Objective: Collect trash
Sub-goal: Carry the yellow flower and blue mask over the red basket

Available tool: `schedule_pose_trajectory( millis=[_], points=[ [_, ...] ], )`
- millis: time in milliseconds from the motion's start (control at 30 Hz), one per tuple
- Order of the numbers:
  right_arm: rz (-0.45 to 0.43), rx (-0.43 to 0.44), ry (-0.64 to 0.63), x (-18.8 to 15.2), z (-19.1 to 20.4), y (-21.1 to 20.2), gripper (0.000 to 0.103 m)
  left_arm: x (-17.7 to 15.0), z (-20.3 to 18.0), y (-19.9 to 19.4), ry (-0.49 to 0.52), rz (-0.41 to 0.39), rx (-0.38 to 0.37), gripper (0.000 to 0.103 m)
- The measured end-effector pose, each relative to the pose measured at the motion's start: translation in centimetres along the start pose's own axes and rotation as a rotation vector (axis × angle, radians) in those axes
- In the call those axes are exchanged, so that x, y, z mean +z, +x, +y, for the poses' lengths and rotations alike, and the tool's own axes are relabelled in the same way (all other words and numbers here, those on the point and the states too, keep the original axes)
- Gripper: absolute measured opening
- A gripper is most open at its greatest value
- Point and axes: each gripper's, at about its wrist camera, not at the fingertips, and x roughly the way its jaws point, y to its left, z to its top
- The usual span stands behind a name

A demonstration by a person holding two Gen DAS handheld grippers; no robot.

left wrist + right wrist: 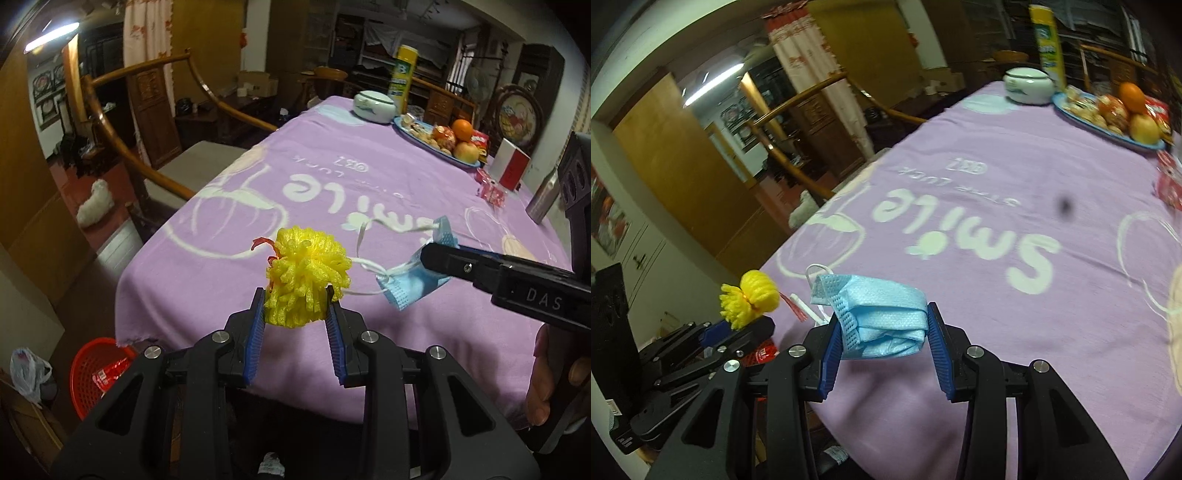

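Note:
My left gripper (295, 299) is shut on a yellow foam fruit net (308, 278) with a bit of red wrapper stuck to it, held above the near edge of the purple tablecloth (332, 177). My right gripper (882, 321) is shut on a crumpled blue face mask (879, 314) with white ear loops, held above the cloth. The mask (413, 280) and the right gripper's finger (461, 266) show at the right of the left wrist view. The net (750, 299) and the left gripper show at the left of the right wrist view.
A red basket (96, 373) with a red wrapper inside stands on the floor left of the table. A fruit plate (439, 138), white jar (373, 107), yellow can (402, 77), red wrappers (491, 192) and metal bottle (543, 195) sit at the far side. Wooden chair (147, 122) at left.

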Motion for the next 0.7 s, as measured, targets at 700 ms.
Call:
schedule_pose_trajectory(
  millis=[700],
  points=[
    [0.207, 0.194, -0.365, -1.6, 20.9, 11.1, 0.043, -9.3, 21.5, -3.4, -0.387, 0.089, 0.364, 0.032]
  ],
)
